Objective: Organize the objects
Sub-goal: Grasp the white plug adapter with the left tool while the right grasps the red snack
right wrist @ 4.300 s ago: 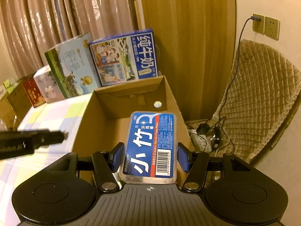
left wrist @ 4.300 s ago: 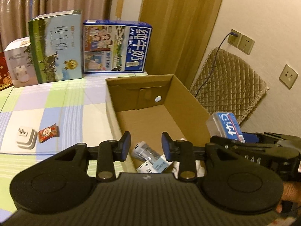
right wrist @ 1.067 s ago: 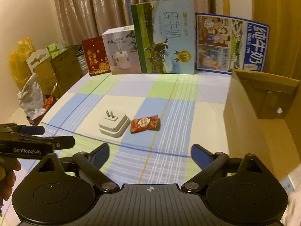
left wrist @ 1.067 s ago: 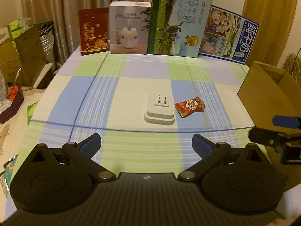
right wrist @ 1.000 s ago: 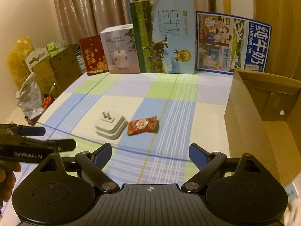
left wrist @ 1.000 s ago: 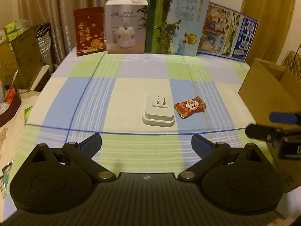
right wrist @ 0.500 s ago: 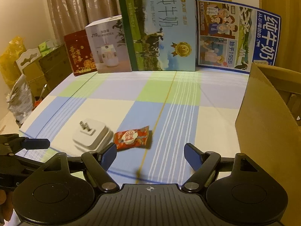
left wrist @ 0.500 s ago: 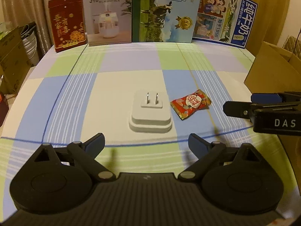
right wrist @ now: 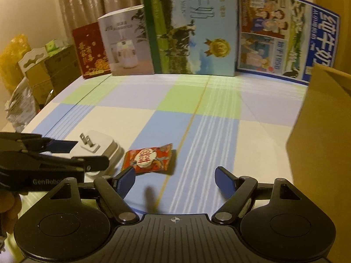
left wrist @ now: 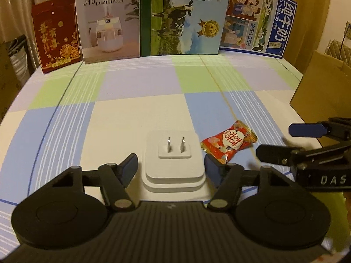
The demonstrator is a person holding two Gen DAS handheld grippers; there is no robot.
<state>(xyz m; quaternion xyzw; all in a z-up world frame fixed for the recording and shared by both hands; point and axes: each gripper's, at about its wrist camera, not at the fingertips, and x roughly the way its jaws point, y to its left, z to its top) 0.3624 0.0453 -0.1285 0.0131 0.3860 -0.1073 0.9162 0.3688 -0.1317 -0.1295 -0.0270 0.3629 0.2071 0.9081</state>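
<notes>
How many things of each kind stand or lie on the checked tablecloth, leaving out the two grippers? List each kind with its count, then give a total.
Printed boxes standing along the back: 4 (red box, humidifier box, green milk box, blue milk box)
White plug adapters: 1
Red snack packets: 1
Open cardboard boxes: 1
Total: 7

My left view sits low and close over the white charger [left wrist: 174, 164], facing the boxes at the back. My right view looks from further right; both share charger, snack packet [right wrist: 149, 158] and surface [left wrist: 136, 109].
</notes>
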